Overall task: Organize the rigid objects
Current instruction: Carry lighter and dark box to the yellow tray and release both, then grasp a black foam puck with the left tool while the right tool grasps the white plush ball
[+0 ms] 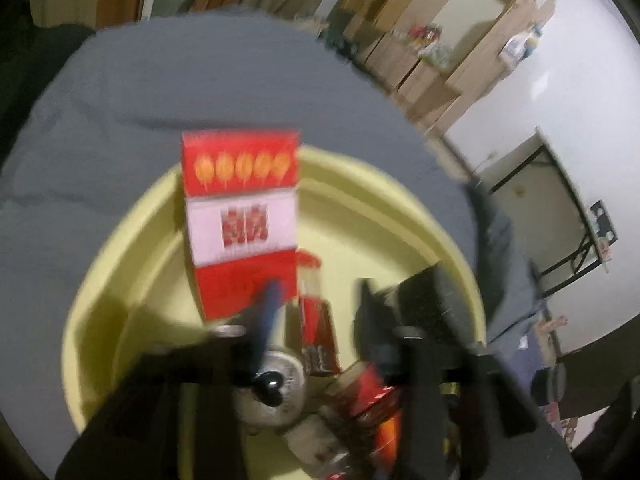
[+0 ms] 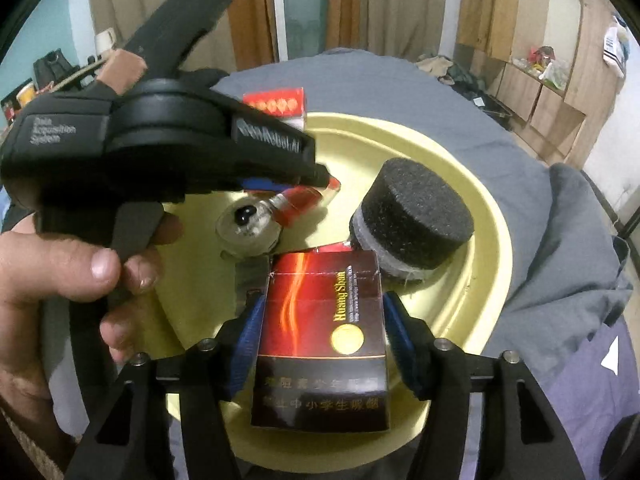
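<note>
Now dark cigarette pack (image 2: 320, 344) stands inside yellow basin (image 2: 472, 216), between spread right gripper (image 2: 324, 332) pads, seemingly unpinched. Left gripper (image 1: 316, 304) parted over basin beside red-white pack (image 1: 240, 216). Withdraw straight, avoid toppling packs.

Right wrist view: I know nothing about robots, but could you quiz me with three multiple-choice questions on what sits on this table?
1. Where is the black foam cylinder?
A. inside the round tray
B. on the grey cloth outside it
C. on a wall shelf

2. What colour is the tray?
A. blue
B. pale yellow
C. black

3. How does the red-and-white box sit?
A. lying flat
B. standing upright
C. crushed

Answers:
1. A, because the tray's rim curves around the cylinder.
2. B, since both views show a pale yellow bowl.
3. B, because its tall face rises above the tray floor.
</note>
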Motion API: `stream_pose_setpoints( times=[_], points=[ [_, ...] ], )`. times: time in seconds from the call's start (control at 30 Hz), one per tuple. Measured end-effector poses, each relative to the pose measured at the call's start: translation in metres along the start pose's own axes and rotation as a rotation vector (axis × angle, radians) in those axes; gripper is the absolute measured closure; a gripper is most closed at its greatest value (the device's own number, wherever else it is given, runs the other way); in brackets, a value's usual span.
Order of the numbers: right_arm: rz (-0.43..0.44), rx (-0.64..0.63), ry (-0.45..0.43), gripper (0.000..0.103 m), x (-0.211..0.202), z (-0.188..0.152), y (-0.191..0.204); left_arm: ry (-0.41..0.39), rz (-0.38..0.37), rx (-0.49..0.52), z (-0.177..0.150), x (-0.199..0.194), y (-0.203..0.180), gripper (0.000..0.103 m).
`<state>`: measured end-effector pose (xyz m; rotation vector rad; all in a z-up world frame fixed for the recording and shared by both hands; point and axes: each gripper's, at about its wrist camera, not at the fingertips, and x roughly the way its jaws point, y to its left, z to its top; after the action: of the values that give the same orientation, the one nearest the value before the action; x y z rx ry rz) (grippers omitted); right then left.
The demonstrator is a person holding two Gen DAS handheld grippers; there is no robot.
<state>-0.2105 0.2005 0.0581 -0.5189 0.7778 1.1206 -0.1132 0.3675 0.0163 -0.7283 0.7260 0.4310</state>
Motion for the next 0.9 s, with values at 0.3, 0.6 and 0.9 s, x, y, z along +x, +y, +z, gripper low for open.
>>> stream_pose_setpoints(
  times=[0.3, 0.6, 0.9],
  points=[
    [-0.269, 0.207, -0.231, 0.0, -0.136, -0.043, -0.072, -0.052, -0.383, 0.237, -0.013, -0.037, -0.113, 0.0],
    [-0.979, 0.737, -0.136, 0.0, -0.319, -0.257, -0.182, 0.122, -0.545, 0.575, -0.104, 0.01, -0.282, 0.0],
    [-0.981, 1.034, -0.135, 0.0, -0.335, -0.363, -0.225, 0.164, -0.498, 0.817, -0.165, 0.038, -0.341, 0.0]
  ],
)
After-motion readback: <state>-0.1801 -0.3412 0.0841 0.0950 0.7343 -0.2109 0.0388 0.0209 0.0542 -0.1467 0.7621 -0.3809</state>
